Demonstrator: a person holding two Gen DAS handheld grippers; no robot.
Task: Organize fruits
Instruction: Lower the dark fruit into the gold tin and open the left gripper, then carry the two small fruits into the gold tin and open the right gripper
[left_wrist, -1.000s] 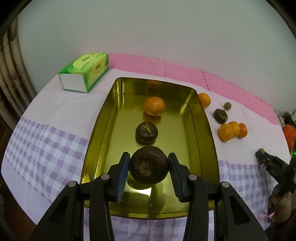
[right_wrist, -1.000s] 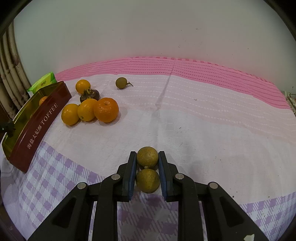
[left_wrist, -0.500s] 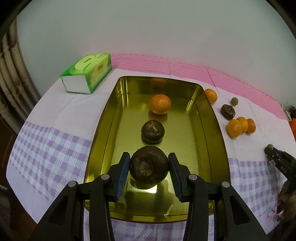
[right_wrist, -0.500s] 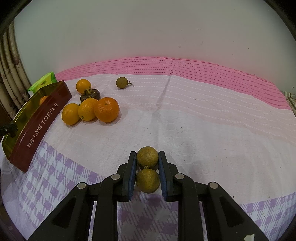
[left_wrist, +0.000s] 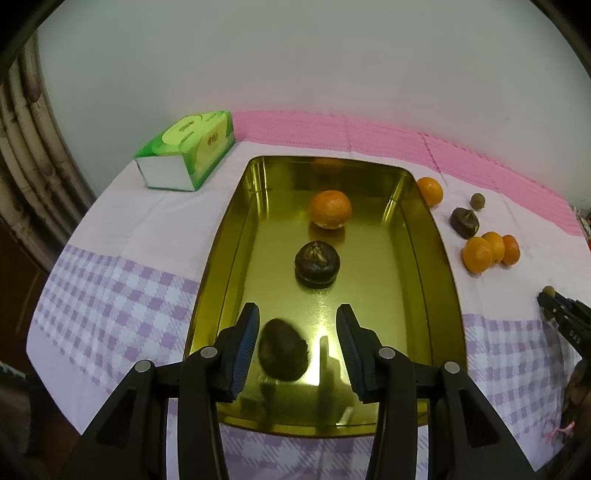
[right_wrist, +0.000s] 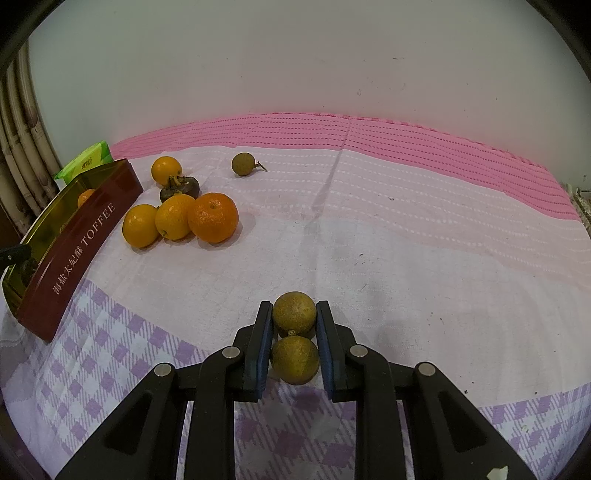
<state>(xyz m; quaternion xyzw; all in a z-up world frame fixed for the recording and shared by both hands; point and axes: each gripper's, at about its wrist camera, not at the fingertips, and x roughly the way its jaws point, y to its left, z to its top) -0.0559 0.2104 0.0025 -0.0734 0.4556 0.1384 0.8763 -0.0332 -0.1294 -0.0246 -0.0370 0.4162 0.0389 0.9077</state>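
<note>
From my left gripper (left_wrist: 295, 347) I look down into the gold tin tray (left_wrist: 439, 258). Its jaws stand open with a dark mangosteen (left_wrist: 282, 350) between them, lying blurred on the tray floor close to the left pad, with a clear gap to the right pad, so nothing is gripped. That fruit looks slightly egg-shaped, its long axis running roughly up the frame, though the blur leaves me unsure. Further into the tray a second mangosteen (left_wrist: 317, 264) sits with its calyx facing up, and beyond it a mandarin (left_wrist: 330, 209). The tray's long axis runs away from me towards the wall.

My right gripper (right_wrist: 294, 334) is clamped on a pair of brownish-green longans (right_wrist: 294, 317), one stacked in front of the other along the fingers, pads pressing both sides.

On the cloth beside the tray's maroon outer wall lie three oranges (right_wrist: 179, 218) touching one another, another mangosteen (right_wrist: 180, 188) just behind them, a further orange (right_wrist: 166, 170) and a lone longan (right_wrist: 243, 164) with its stem pointing right.

The tablecloth (right_wrist: 406, 240) is white with a pink band at the back and lilac checks near me. A green tissue pack (left_wrist: 188, 151) sits at the far left corner, against a plain pale wall (right_wrist: 295, 55)
</note>
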